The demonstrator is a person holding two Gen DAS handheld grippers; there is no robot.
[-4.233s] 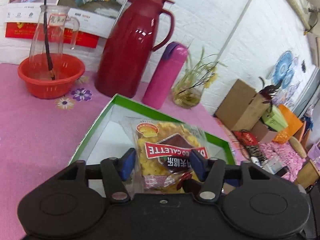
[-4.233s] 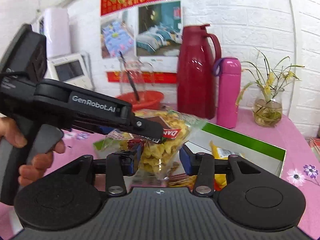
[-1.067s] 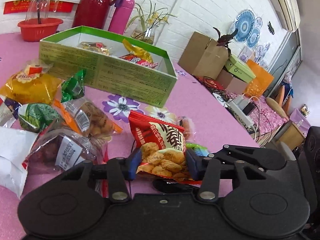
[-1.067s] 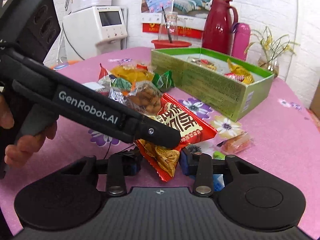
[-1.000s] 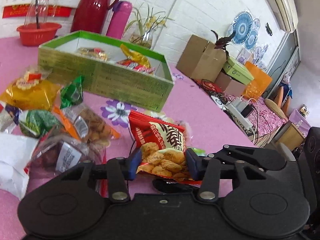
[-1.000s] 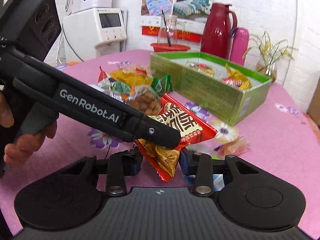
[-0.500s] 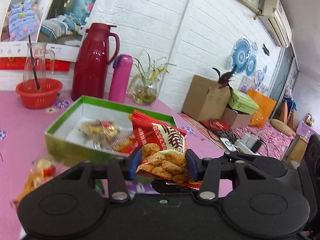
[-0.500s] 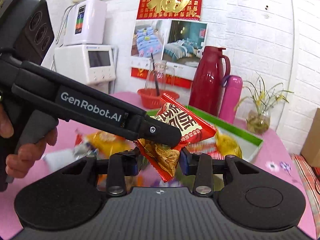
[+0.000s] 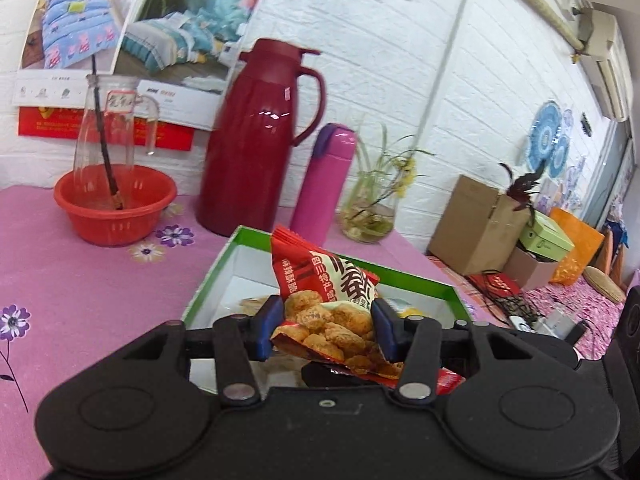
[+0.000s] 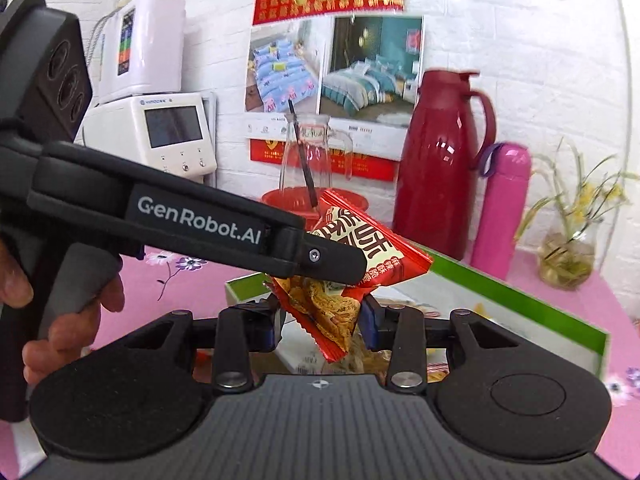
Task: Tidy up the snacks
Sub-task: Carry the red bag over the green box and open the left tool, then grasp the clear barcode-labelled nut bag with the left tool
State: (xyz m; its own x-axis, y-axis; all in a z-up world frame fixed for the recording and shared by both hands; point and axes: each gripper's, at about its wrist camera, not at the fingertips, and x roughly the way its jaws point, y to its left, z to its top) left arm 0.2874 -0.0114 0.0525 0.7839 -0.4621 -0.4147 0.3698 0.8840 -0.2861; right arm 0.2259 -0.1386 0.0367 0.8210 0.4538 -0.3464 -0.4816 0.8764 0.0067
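We hold a red snack packet [image 9: 326, 308] in the air above the open green-rimmed box [image 9: 224, 258] that sits on the pink flowered table [image 9: 80, 280], near the table's far edge. The left gripper [image 9: 326, 330] has the packet between its blue fingers [image 9: 266, 326]; its jaws have just been opening, and in the left wrist view the packet's transparent lower half, full of brown fried pieces, looks barely touched by the pads, so we cannot tell whether they still pinch it. In the right wrist view the left gripper's dark finger crosses the frame and lies over the packet [image 10: 372, 256], whose lower corner hangs between the fingers [image 10: 370, 322] of the right gripper [image 10: 320, 322]; these have also just been opening slightly, and we cannot tell if they press on the wrapper. A hand [image 10: 60, 320] grips the left gripper's handle at the left of that view. Inside the box we see a few other wrapped snacks [image 10: 372, 356]. Beyond the box, along the table's far edge, stand a dark red thermos jug [image 9: 260, 140], a pink flask [image 9: 324, 180], a glass vase with a plant [image 9: 370, 208] and a red basin [image 9: 114, 204] holding a glass pitcher [image 9: 108, 132].
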